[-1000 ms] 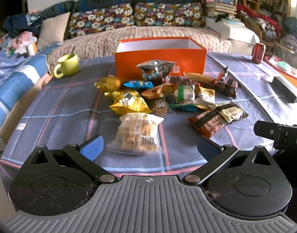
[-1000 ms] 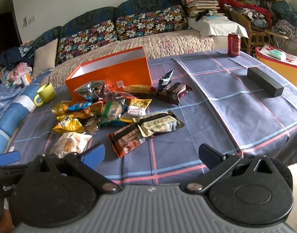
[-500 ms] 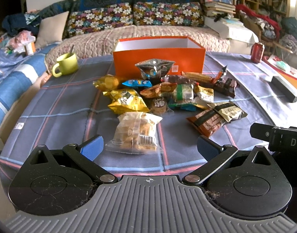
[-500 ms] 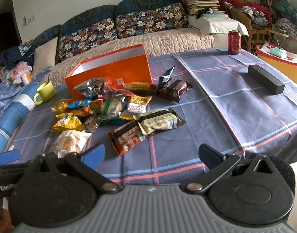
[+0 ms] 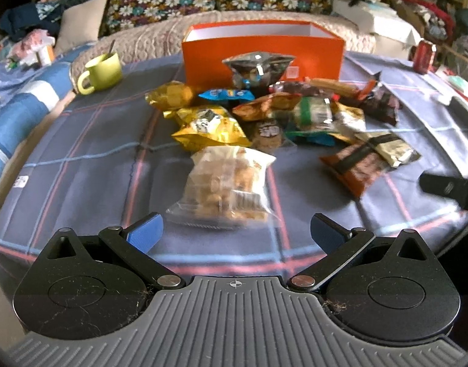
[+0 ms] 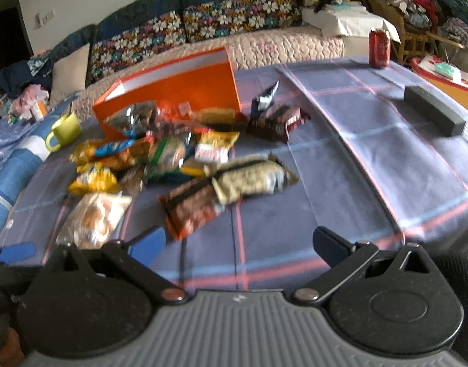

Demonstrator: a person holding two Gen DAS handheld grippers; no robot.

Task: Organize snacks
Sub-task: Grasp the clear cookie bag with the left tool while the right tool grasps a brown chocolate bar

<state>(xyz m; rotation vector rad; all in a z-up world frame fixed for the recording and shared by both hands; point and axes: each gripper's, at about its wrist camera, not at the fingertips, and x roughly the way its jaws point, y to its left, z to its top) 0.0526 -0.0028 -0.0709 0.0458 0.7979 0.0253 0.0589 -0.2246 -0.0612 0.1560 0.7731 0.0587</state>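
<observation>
1. Left gripper [image 5: 236,229]: my jaws stand spread and empty, low over the tablecloth [image 5: 81,165], facing the clear bag of puffs [image 5: 226,183] just ahead.
2. Right gripper [image 6: 238,241]: likewise spread, holding nothing; the brown packet [image 6: 192,208] lies nearest it.
3. Orange box [image 5: 264,52] stands open behind the snack pile [image 5: 282,110].
4. Judgement: I should straddle the clear bag squarely, pinch gently, lift clear of neighbours.
5. Risk: green mug [image 5: 102,72] beside the route.

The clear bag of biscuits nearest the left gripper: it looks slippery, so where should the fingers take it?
Take the clear bag of biscuits across its bulging middle, coming from above. It lies flat on the tablecloth, apart from the pile, with both long sides free. The open left gripper already straddles its near end.
</observation>
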